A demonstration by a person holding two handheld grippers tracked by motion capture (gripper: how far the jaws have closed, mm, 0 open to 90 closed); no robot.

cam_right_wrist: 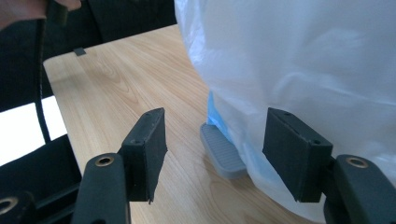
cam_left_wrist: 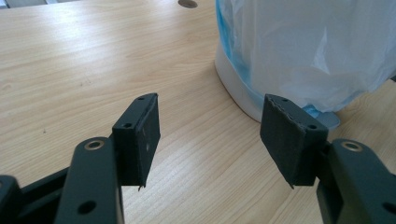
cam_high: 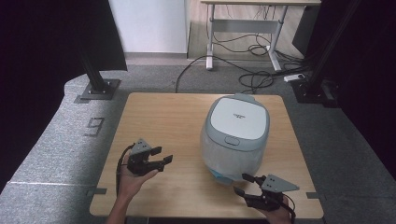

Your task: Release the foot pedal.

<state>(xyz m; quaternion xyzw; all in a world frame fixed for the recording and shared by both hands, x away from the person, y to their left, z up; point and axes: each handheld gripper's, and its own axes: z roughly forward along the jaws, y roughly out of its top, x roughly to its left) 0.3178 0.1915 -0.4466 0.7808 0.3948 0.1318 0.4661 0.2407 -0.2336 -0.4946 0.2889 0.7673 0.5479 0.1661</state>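
Pedal bin [cam_high: 236, 135]: rounded white plastic body, grey lid, thin crinkled translucent liner [cam_right_wrist: 299, 70], ribbed grey pedal [cam_right_wrist: 223, 151]; sits right-centre on wood-grain table [cam_high: 168, 116]. Left gripper [cam_high: 161, 157] wide, empty. Right gripper [cam_high: 242, 183] wide, nothing clamped, near pedal.

The bin [cam_high: 236, 135] stands on the table [cam_high: 163, 116], in its right half, between the far and near edges. A bag [cam_high: 224, 161] wraps its body (lid left uncovered). A pedal [cam_right_wrist: 223, 151] juts from its base toward the near edge. The left gripper [cam_high: 161, 157] hovers left of the bin, the right gripper [cam_high: 243, 184] by the near right corner.
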